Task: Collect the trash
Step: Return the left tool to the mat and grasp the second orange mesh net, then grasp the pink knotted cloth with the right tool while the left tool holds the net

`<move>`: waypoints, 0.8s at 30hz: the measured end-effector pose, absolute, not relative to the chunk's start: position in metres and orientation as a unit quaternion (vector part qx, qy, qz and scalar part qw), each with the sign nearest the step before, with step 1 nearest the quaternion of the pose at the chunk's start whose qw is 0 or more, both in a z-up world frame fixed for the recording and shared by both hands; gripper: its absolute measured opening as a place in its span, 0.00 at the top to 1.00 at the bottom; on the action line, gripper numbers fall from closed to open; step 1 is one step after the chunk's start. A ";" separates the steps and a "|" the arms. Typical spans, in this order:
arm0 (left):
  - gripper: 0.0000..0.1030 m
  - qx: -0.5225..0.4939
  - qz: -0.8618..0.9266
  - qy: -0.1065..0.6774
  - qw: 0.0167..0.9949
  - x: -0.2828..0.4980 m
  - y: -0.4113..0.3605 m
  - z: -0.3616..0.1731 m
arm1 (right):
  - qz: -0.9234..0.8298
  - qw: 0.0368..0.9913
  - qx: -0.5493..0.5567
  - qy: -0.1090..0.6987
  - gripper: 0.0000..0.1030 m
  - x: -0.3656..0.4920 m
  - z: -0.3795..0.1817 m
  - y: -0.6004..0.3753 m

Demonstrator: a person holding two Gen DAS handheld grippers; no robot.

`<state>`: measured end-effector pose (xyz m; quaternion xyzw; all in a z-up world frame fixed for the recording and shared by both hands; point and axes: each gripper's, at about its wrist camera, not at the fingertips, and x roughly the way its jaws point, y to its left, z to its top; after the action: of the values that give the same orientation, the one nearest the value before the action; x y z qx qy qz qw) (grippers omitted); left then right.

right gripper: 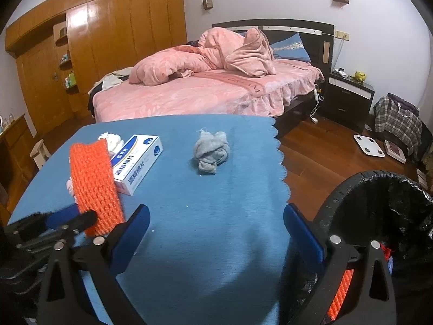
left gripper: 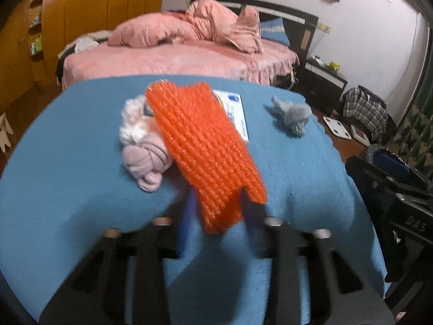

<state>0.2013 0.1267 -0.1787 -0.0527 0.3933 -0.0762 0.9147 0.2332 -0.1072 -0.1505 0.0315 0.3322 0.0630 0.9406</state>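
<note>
The left gripper (left gripper: 216, 203) has its fingers clamped on the lower end of the orange foam net (left gripper: 203, 146), which stands up from the pinch and fills the middle of the left wrist view; in the right wrist view the same net shows at the left edge, lifted clear of the blue table (right gripper: 216, 243). The right gripper (right gripper: 216, 233) hangs with its fingers wide apart and nothing between them, low in the frame over bare cloth. The black-lined bin (right gripper: 379, 216) sits at the lower right of the right wrist view, off the table's scalloped edge, with what looks like another orange piece already inside. To do this carry well, the hold should stay firm near the net's end, since the net is light and springy and could slip or catch on the white box (right gripper: 140, 162) just behind it. Lifting it higher before crossing the table would keep it off the grey rag (right gripper: 211, 151) in the middle. The release should wait until the net hangs over the bin's mouth. The pink and white cloth bundle (left gripper: 143, 140) at centre left remains to be collected.
</note>
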 end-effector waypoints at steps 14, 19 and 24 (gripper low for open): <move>0.90 -0.062 -0.100 0.335 0.935 0.170 0.135 -0.151 | 0.067 0.940 0.033 0.334 0.06 0.230 -0.151 -0.107; 0.90 -0.060 -0.061 0.320 0.943 0.148 0.161 -0.140 | 0.078 0.939 0.032 0.332 0.06 0.227 -0.149 -0.099; 0.91 -0.041 -0.006 0.326 0.945 0.143 0.197 -0.143 | 0.103 0.937 0.031 0.332 0.06 0.225 -0.149 -0.073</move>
<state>0.1429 0.1975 -0.1429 -0.0409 0.3258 -0.0058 0.9446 0.2253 -0.0732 -0.1494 0.0311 0.3319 0.1025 0.9372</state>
